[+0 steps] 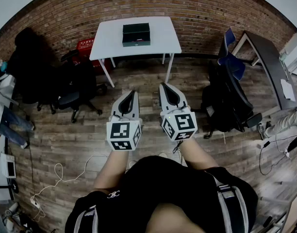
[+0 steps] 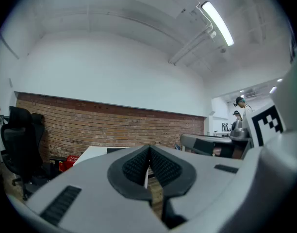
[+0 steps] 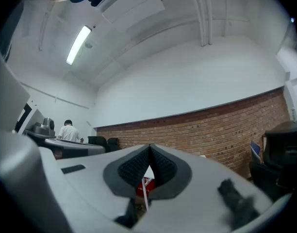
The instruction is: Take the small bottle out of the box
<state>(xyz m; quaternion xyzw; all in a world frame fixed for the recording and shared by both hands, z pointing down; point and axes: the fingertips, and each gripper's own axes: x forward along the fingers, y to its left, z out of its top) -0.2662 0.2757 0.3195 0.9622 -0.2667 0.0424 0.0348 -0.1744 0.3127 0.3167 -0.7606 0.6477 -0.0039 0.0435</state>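
In the head view the dark box point(image 1: 136, 34) sits on the white table point(image 1: 109, 45) straight ahead, its long side running left to right. It is well apart from the left gripper point(image 1: 131, 97) and right gripper point(image 1: 166, 91), which are about equally far, and no small bottle shows. The left gripper view shows its jaws pressed together on nothing. The right gripper view shows the same.

Even, fairly dim indoor light. A ceiling strip lamp point(image 2: 216, 23) glares white. Fisheye distortion bends the edges, and the corners are dark.
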